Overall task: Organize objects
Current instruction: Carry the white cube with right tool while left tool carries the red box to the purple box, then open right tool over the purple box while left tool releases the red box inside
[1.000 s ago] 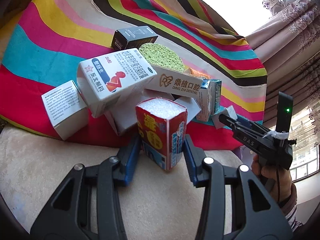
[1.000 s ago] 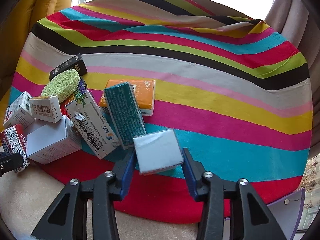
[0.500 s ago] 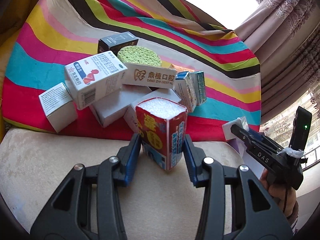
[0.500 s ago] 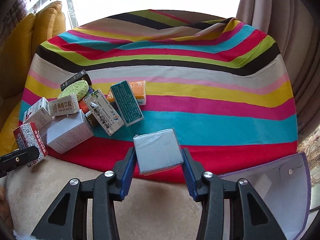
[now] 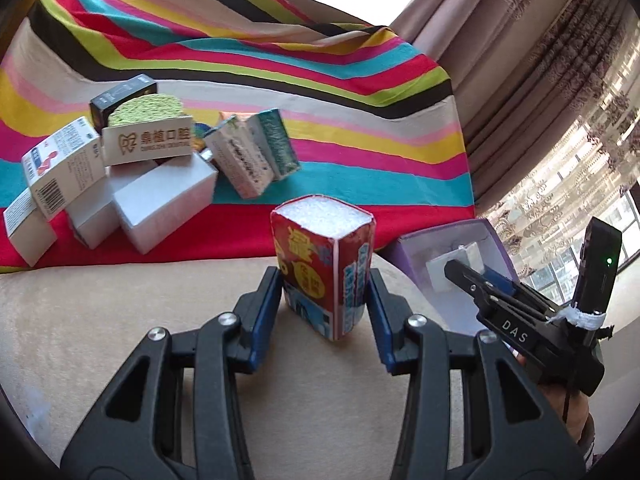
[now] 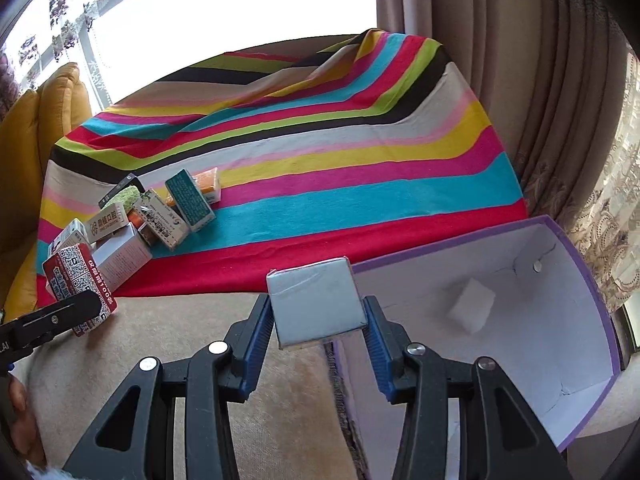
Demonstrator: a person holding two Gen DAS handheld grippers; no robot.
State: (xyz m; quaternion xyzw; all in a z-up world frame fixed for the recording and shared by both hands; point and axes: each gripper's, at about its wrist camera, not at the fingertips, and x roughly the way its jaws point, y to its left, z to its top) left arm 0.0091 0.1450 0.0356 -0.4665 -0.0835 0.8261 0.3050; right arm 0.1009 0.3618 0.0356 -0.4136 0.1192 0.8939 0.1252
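My left gripper (image 5: 326,304) clamps a red packet (image 5: 323,272). My right gripper (image 6: 318,320) clamps a grey box (image 6: 316,304) beside the purple-rimmed box (image 6: 576,264).

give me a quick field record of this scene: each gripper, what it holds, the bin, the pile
left gripper: shut on red pack, over the beige cushion
right gripper: shut on grey box, at the near edge of the bin
bin: purple-rimmed, white inside, one white block in it
pile: boxes and a green sponge on the striped cloth
done: neither held item is in the bin yet
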